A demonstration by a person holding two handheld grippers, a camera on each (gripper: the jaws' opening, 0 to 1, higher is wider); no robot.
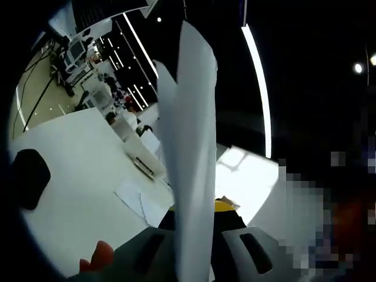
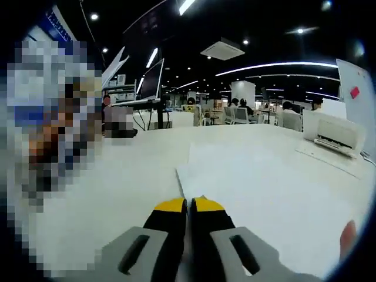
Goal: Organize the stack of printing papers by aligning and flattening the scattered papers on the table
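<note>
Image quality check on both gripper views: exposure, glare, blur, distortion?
Left gripper view: strongly rolled, dark ceiling, ceiling light strip bent by fisheye; the held paper sheet is close, soft and bright, and hides the left gripper. Right gripper view: level, evenly lit; white table and paper stack near clipping; right gripper sharp, background softer, edges curved.

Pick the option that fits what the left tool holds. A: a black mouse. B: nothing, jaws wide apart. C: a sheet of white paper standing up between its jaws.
C: in the left gripper view a white paper sheet rises from between the left tool's jaws.
</note>
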